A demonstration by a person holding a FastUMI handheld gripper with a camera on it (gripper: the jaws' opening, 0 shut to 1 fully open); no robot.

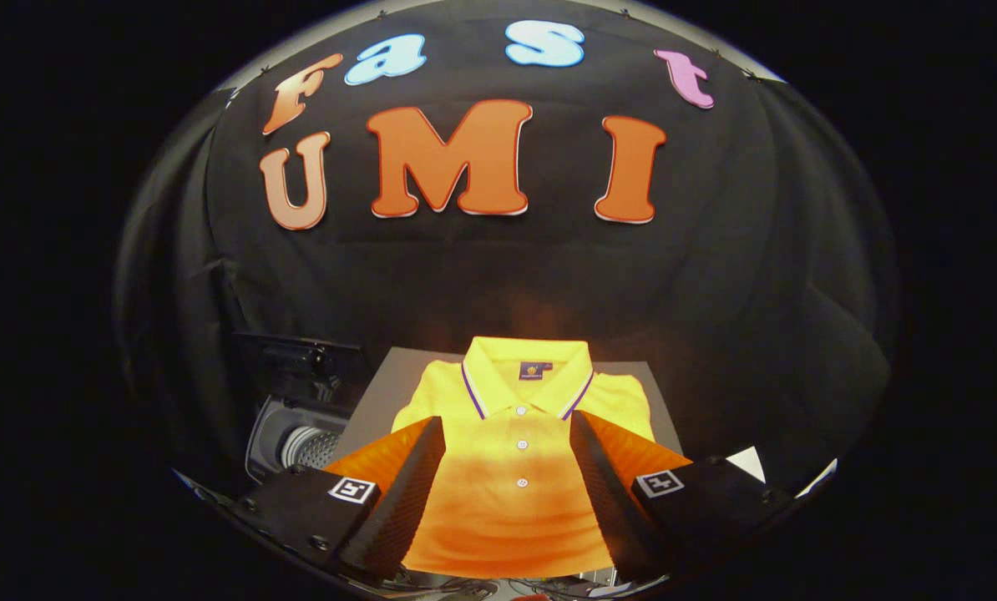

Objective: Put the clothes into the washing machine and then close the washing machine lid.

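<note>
Your hand-held gripper (508, 492) sits nearest, its two fingers spread wide and pressing on nothing; the lower front of the yellow polo shirt (519, 434) shows in the gap between them. You are at the first step as I judge it: the pick has not been made, and the shirt lies folded flat on the grey counter (373, 401), buttons up, collar (528, 376) at the far end beyond the fingertips.

Your next move calls for lowering the fingers onto the cloth and pinching a good fold of it, since a flat garment gives little to bite on; a shallow pinch may slip or drag only the top layer.

Off to the left of the counter, beside and beyond the left finger, stands the washing machine (294, 438). Its dark lid (298, 355) is raised, and the perforated drum (311, 446) is visible through the opening. What shows of the drum looks empty, though most of its inside is hidden from you. The lid closes last.
</note>
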